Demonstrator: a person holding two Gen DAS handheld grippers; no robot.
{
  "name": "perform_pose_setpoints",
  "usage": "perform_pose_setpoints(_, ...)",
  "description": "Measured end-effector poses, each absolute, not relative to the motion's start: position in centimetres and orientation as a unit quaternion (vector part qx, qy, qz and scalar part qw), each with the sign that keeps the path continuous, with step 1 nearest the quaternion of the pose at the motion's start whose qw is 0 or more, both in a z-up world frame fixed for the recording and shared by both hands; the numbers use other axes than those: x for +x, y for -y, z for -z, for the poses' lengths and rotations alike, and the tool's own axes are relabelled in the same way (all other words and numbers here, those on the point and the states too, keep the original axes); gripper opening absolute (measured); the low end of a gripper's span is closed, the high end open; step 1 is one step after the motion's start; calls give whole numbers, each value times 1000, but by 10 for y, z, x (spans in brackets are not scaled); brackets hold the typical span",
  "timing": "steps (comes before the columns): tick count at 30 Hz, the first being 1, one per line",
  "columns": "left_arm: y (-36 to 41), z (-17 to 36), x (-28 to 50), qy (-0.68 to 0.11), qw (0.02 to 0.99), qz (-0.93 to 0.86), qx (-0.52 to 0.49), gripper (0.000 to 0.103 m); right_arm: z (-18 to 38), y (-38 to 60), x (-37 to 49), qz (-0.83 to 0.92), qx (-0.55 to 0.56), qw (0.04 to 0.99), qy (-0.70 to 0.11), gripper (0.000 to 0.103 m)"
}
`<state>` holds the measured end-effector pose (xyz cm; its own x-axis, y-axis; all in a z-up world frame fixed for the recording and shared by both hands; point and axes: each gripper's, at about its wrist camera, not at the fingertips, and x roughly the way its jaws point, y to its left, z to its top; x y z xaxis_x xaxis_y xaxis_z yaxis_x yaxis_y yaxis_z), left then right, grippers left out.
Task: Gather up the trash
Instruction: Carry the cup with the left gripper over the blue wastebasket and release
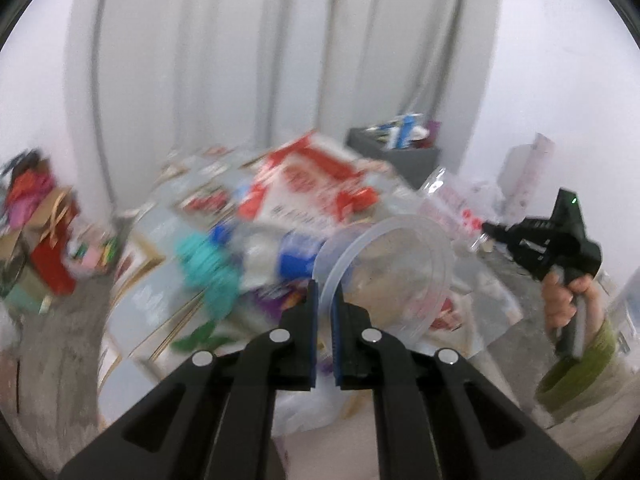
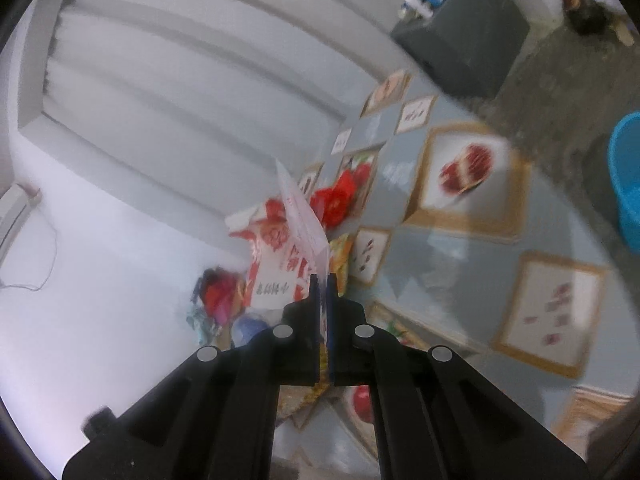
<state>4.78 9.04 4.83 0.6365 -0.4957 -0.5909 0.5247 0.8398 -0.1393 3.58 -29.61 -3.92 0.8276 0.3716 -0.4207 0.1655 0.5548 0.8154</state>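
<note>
My left gripper (image 1: 325, 292) is shut on the rim of a clear round plastic container (image 1: 392, 264), held tilted above the trash pile. Under it lie a red-and-white bag (image 1: 308, 184), a blue-and-white bottle (image 1: 272, 256) and a teal scrap (image 1: 204, 264), all blurred. My right gripper (image 2: 323, 280) is shut on a thin clear plastic wrapper with red print (image 2: 300, 216) that stands up from between its pads. From the left wrist view, that right gripper (image 1: 486, 229) is at the right, gripped by a hand (image 1: 560, 300) in a green sleeve, with the wrapper (image 1: 448, 200) at its tip.
A dark grey bin (image 1: 404, 160) holding packaging stands at the back by the white wall; it also shows in the right wrist view as the bin (image 2: 464, 40). A grey floor mat with framed pictures (image 2: 464, 184) covers the floor. A blue tub (image 2: 628, 184) sits at the right. Red gift bags (image 1: 52, 240) stand at the left.
</note>
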Motion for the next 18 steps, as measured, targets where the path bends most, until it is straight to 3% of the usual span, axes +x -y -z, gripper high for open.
perform_pose_setpoints(7,26,-85,70,-309,868,384,54,5,44,368,-44,38,475,850,-226,1)
perform_pose_setpoints(11,133,-92,94,-350,823,439,86,5,59,417,-92,134,483,841,-203,1)
perform_pose_setpoints(18,371,-41,126,-447,746,456,191,5,124,495,-134,288,519,774,-219,1)
